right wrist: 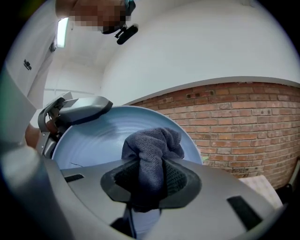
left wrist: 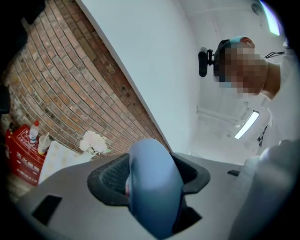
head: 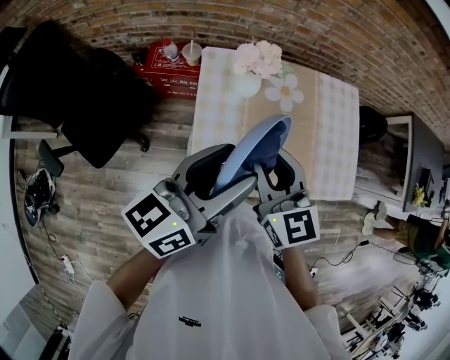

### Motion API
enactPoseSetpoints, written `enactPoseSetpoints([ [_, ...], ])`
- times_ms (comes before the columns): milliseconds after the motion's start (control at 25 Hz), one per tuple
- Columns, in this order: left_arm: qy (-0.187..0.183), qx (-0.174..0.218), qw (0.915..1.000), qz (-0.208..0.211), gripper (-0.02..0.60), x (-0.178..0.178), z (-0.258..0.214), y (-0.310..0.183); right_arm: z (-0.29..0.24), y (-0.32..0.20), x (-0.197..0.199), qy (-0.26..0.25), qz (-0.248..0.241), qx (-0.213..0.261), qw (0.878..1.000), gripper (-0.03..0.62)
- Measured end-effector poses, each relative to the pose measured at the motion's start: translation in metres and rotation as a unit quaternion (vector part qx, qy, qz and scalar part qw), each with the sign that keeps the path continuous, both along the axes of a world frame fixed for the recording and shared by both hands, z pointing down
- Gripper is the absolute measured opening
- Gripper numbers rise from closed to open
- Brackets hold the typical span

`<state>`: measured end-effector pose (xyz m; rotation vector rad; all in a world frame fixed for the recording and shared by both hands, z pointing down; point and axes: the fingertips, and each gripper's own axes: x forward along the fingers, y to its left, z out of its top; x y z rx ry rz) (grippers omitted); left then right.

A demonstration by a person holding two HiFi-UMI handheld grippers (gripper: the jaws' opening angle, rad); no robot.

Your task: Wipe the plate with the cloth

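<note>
A pale blue plate [head: 253,148] is held up on edge in front of me, above the floor near the table. My left gripper [head: 223,184] is shut on the plate's rim [left wrist: 152,187], which fills the gap between its jaws. My right gripper [head: 268,169] is shut on a dark blue-grey cloth [right wrist: 152,154]. The cloth bunches out past the jaws and rests against the plate's inner face [right wrist: 101,140]. In the right gripper view the left gripper [right wrist: 75,110] clamps the plate's far rim.
A table with a checked cloth [head: 330,126] stands ahead, with a white vase of flowers [head: 256,67] and a flower-shaped mat [head: 285,91]. A red crate with bottles [head: 172,67] and a black office chair [head: 77,98] sit to the left. Brick wall [head: 211,21] behind.
</note>
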<state>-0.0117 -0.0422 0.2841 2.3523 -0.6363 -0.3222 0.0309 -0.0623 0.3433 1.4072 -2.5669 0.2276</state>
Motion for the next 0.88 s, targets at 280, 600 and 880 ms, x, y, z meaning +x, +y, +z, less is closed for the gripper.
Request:
enactPoseSetpoints([
  [280, -0.002, -0.003, 1.0, -0.003, 0.275, -0.004, 0.002, -0.002, 0.026, -0.006, 0.013, 0.0, 0.022, -0.029, 0.999, 0.126],
  [600, -0.002, -0.003, 1.0, 0.001, 0.275, -0.003, 0.002, -0.002, 0.055, 0.004, 0.021, -0.01, 0.044, -0.072, 0.996, 0.126],
  [880, 0.001, -0.004, 1.0, -0.009, 0.275, -0.006, 0.002, -0.005, 0.064, 0.024, 0.008, -0.015, 0.03, -0.087, 0.996, 0.126],
])
